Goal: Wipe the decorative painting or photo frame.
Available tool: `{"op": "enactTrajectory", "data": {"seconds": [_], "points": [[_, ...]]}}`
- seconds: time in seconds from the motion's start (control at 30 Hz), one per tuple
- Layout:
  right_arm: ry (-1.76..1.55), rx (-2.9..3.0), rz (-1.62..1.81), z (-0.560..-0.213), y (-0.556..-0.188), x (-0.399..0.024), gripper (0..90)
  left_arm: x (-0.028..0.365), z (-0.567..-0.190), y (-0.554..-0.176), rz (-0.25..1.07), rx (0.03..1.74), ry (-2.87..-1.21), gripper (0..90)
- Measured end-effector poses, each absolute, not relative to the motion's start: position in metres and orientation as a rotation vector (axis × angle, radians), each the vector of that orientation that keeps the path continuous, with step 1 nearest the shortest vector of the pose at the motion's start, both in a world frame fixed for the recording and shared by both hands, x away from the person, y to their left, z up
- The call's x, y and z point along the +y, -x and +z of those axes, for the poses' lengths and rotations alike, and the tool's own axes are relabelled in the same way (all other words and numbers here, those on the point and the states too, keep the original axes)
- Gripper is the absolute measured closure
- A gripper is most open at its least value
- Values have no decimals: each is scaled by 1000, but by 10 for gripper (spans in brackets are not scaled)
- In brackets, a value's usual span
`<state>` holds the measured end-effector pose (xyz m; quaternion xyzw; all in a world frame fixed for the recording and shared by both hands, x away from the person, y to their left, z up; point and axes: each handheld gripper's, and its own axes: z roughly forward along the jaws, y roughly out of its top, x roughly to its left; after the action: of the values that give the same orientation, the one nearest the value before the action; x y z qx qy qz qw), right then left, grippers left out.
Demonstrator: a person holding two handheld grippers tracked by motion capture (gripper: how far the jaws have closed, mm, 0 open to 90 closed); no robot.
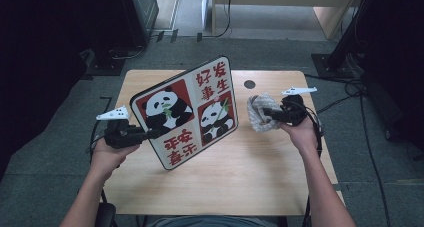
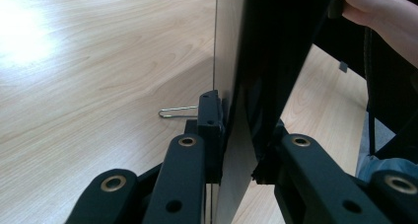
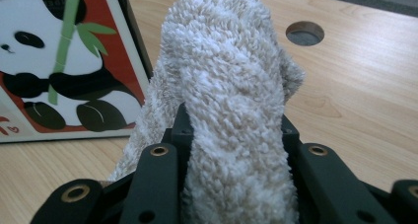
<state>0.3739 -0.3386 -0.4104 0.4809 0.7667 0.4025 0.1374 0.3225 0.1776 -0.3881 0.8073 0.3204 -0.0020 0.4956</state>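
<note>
the tilted panda board (image 1: pixel 187 112) stands mid-table as a barrier; bare wooden table (image 1: pixel 240 177) lies open nearer the person.

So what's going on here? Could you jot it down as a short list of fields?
Setting: wooden table, a person seated at it with a gripper in each hand
Left gripper: shut on the edge of the panda board
Panda board: tilted up off the table, picture side toward the high view's camera, red characters and two pandas
Right gripper: shut on the fluffy cloth
Fluffy cloth: bunched, held just beside the board's right edge; contact cannot be told
Likely aim: wiping the board
</note>
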Motion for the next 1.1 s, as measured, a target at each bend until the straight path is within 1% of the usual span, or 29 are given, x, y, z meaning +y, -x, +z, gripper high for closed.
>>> {"op": "enactTrajectory", "data": {"seconds": [0.33,0.57,0.93,1.1], "points": [[-1334,2222,1176,-381,-367,-332,662,175,-387,-319,-24,761,-1967,795],[-1245,2256,1205,-359,-362,-315,659,174,-386,-316,-21,760,-1974,795],[-1186,2283,1247,-341,-364,-303,659,174,-386,-312,-34,745,-1985,794],[-1162,2286,1281,-324,-369,-300,659,175,-386,-311,-40,737,-1987,794]]}}
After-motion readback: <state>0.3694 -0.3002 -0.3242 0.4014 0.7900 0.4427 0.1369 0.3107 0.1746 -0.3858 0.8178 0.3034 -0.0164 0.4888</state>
